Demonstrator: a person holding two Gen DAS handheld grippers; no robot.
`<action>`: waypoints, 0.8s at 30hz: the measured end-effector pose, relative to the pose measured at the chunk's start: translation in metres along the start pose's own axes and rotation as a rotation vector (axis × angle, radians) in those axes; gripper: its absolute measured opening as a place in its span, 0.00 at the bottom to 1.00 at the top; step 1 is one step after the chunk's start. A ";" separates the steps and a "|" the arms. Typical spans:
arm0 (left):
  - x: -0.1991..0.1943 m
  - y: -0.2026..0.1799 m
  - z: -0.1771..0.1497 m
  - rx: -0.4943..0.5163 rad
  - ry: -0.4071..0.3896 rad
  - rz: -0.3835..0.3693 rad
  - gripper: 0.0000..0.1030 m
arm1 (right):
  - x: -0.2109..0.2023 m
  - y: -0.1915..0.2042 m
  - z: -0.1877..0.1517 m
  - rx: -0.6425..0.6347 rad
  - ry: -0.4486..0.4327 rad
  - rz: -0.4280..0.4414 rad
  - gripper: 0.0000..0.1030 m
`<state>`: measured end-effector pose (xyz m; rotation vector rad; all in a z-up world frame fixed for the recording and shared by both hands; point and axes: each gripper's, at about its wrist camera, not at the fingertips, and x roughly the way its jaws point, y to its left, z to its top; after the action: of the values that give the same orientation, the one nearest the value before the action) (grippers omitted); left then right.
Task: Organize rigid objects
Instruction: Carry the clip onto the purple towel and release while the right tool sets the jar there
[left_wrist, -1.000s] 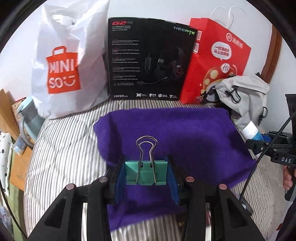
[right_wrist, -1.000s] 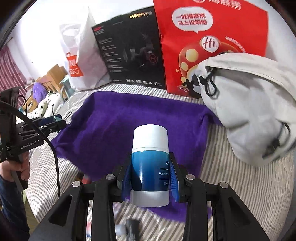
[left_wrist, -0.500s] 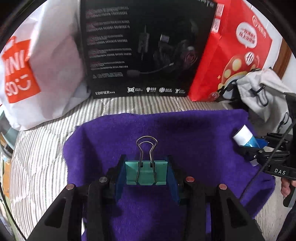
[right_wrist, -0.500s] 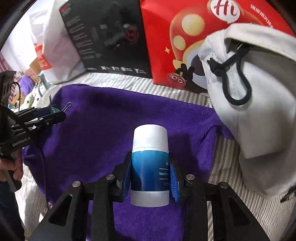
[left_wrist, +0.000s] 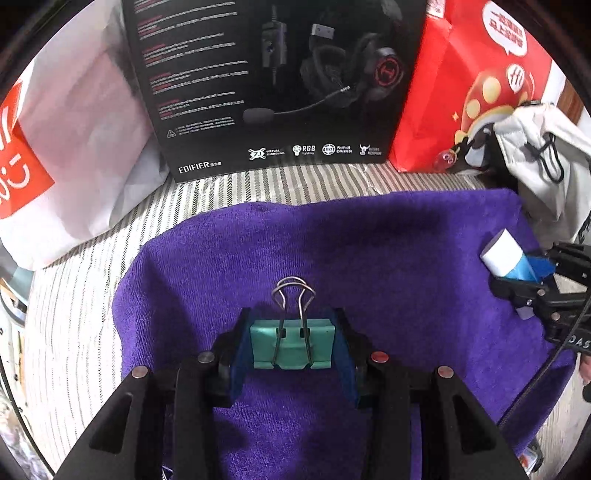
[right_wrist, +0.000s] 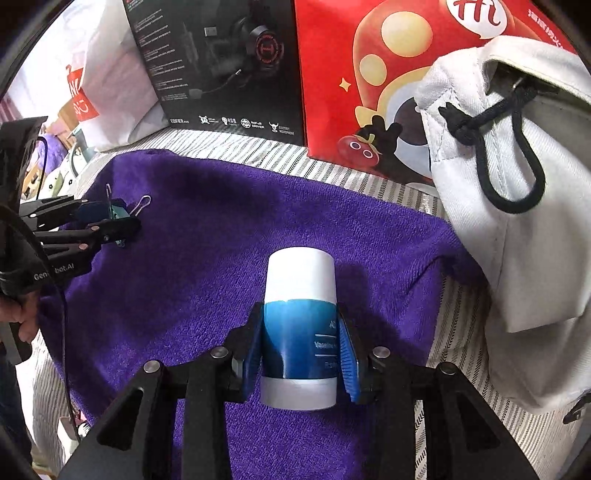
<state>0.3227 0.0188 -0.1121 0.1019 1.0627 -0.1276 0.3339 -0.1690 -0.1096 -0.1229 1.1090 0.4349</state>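
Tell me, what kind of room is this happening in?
Probably a bedroom at home, not a lab. A purple terry towel lies on striped bedding. Shopping bags, one glossy red and one white plastic, plus a black headset box, lean against the wall.

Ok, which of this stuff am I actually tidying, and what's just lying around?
Part of the job:
- green binder clip, clamped in left gripper
- blue and white bottle, clamped in right gripper
- purple towel

Just lying about:
- black headset box
- red paper bag
- white shopping bag
- grey drawstring bag
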 end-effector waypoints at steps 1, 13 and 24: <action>0.000 -0.001 0.000 0.001 0.003 0.006 0.41 | -0.001 -0.001 -0.001 0.008 -0.002 0.014 0.44; -0.029 -0.008 -0.031 -0.075 -0.003 0.004 0.63 | -0.047 0.001 -0.027 0.059 -0.029 0.013 0.53; -0.112 -0.023 -0.101 -0.044 -0.056 0.046 0.63 | -0.133 0.025 -0.088 0.096 -0.117 0.046 0.56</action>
<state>0.1776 0.0165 -0.0632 0.0828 1.0061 -0.0650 0.2005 -0.2103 -0.0281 0.0126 1.0168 0.4243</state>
